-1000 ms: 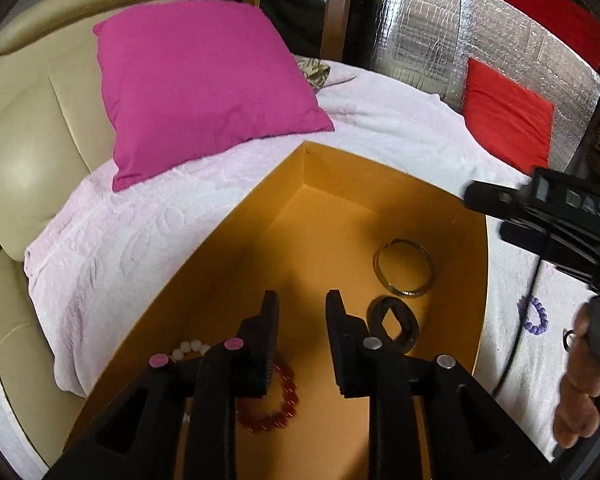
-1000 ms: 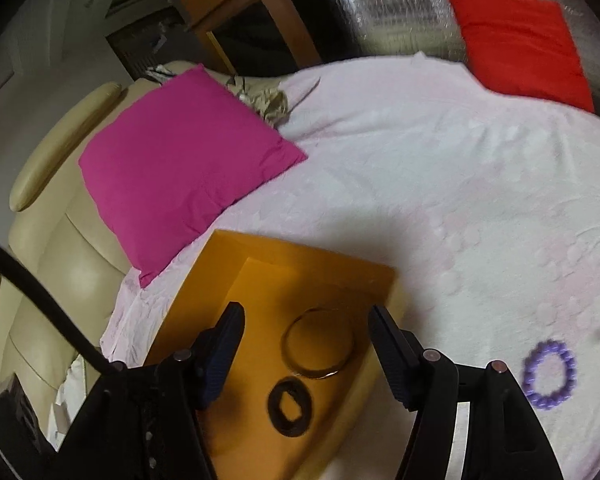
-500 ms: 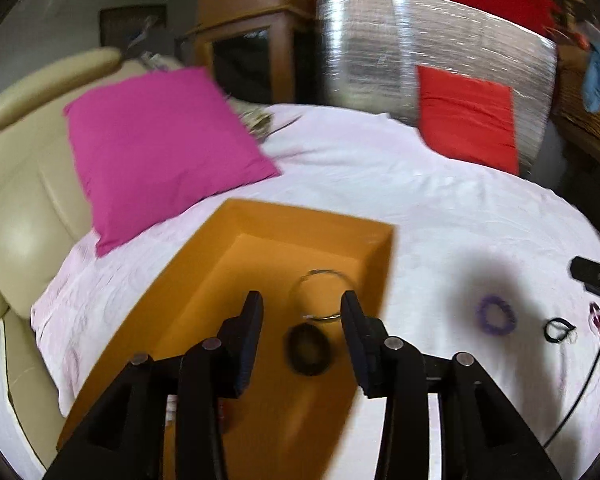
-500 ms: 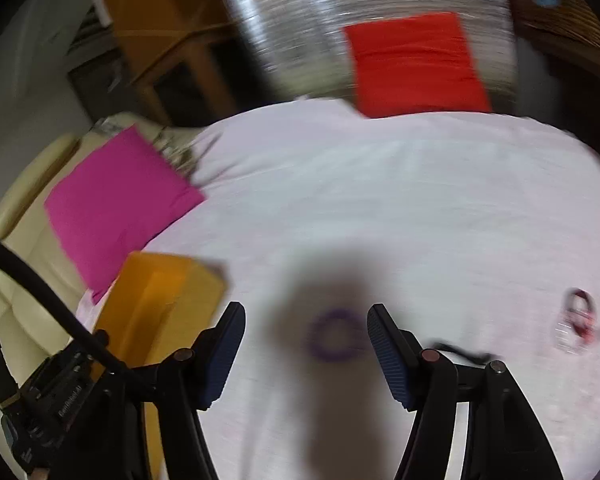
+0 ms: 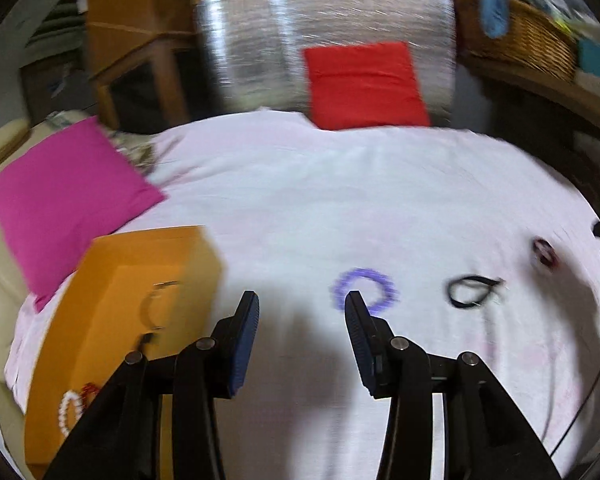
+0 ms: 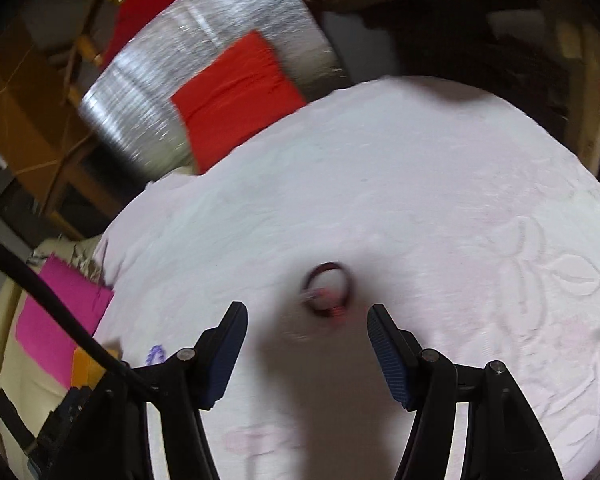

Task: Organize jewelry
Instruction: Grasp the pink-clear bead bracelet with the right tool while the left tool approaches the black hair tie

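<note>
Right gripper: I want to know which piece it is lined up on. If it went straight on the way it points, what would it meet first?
Probably the dark red bangle on the white bedspread, just ahead between the open jaws of the right gripper; blur leaves depth unclear.

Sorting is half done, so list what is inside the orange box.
Inside the orange box lie a thin metal bangle, a white bead bracelet and a red bead bracelet. The left gripper's arm covers the near right part, so anything there is hidden.
</note>
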Demonstrator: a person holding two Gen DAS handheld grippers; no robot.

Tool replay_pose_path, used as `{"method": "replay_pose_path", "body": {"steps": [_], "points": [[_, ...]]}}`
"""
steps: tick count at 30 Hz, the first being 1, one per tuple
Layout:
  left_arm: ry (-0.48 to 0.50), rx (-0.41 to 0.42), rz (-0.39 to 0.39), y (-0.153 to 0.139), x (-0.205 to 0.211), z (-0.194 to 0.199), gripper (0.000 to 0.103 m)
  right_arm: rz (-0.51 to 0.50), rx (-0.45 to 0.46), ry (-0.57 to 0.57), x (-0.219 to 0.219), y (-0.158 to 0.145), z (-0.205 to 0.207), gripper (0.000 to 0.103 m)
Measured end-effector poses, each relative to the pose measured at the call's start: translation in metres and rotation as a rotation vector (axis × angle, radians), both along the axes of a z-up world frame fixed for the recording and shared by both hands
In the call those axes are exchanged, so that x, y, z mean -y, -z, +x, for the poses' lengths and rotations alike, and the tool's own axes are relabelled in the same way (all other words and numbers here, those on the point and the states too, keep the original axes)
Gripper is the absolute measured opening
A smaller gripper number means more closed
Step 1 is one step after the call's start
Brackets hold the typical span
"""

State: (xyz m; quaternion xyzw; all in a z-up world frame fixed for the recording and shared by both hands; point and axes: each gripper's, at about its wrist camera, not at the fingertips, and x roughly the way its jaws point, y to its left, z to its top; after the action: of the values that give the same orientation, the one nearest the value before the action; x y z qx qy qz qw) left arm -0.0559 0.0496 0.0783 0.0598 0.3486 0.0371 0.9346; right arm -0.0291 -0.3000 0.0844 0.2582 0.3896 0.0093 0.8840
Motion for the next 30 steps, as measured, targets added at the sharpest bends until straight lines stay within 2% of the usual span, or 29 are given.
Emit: {"method": "replay_pose_path", "body": {"steps": [5, 8, 11, 13, 17, 22, 23, 24, 26, 27, 30], "points": [[0.106, -0.033, 0.032, 0.012, 0.045, 0.006, 0.046, 0.045, -0.038, 0.023, 0.027, 0.011, 0.006, 0.065], [0.145, -0.062, 0.025, 0.019, 0.063, 0.01, 0.046, 0.053, -0.06, 0.021, 0.038, 0.02, 0.009, 0.059], [0.151, -0.091, 0.052, 0.029, 0.075, 0.017, 0.046, 0.07, -0.071, 0.005, 0.042, 0.028, 0.015, 0.052], [0.148, -0.107, 0.057, 0.033, 0.077, 0.019, 0.046, 0.069, -0.067, -0.037, 0.035, 0.03, 0.022, 0.052], [0.138, -0.144, 0.017, 0.039, 0.073, 0.026, 0.046, 0.049, -0.071, -0.106, 0.014, 0.033, 0.036, 0.049], [0.127, -0.162, 0.012, 0.042, 0.068, 0.03, 0.046, 0.029, -0.113, -0.121, -0.005, 0.05, 0.053, 0.049], [0.126, -0.16, 0.015, 0.042, 0.067, 0.029, 0.046, 0.027, -0.132, -0.117, -0.008, 0.055, 0.058, 0.046], [0.126, -0.161, 0.016, 0.043, 0.067, 0.029, 0.046, 0.022, -0.143, -0.114, -0.01, 0.059, 0.06, 0.036], [0.124, -0.166, 0.014, 0.043, 0.065, 0.028, 0.046, -0.007, -0.152, -0.109, -0.015, 0.065, 0.066, 0.027], [0.122, -0.166, 0.016, 0.043, 0.064, 0.028, 0.046, -0.028, -0.141, -0.109, -0.017, 0.065, 0.068, 0.02], [0.111, -0.163, 0.019, 0.044, 0.06, 0.028, 0.046, -0.074, -0.134, -0.109, -0.021, 0.065, 0.07, 0.01]]}}
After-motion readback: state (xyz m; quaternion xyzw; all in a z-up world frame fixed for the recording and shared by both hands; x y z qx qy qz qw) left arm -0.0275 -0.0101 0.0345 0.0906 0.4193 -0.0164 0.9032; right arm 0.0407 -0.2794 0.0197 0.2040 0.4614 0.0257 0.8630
